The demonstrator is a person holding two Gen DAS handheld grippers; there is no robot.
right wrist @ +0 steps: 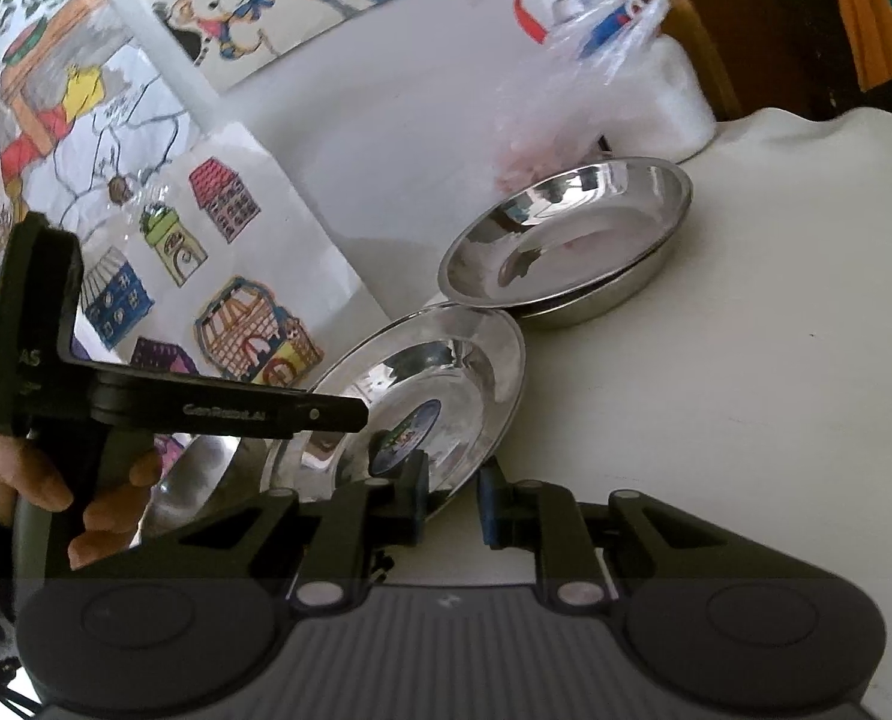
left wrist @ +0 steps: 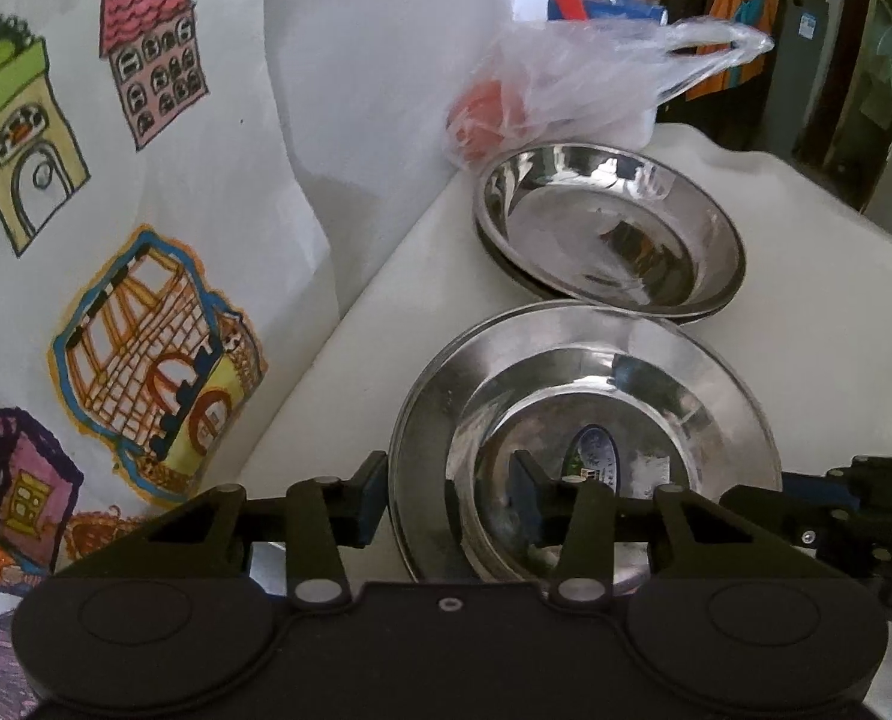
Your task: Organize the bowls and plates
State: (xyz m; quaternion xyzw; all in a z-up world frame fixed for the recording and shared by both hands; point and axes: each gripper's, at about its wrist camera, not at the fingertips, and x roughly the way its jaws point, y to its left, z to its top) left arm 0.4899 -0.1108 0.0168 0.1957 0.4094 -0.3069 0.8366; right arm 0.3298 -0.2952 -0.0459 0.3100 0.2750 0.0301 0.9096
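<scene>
Two stacked steel plates [left wrist: 655,372] lie on the white table, the top one with a blue sticker in its middle. Behind them, touching their far rim, sit stacked steel bowls [left wrist: 607,228]. My left gripper [left wrist: 448,501] is open and straddles the plates' left rim, one finger outside and one over the well. In the right wrist view, my right gripper [right wrist: 453,501] stands narrowly open around the near rim of the plates [right wrist: 493,372], with a strip of table showing beside the rim. The bowls [right wrist: 565,240] lie beyond.
A clear plastic bag [left wrist: 565,78] with something red inside stands behind the bowls, against a white container [right wrist: 679,102]. A wall hung with children's drawings [left wrist: 146,330] borders the table on the left. A hand [right wrist: 32,486] holds the left gripper. Bare tabletop [right wrist: 745,390] extends right.
</scene>
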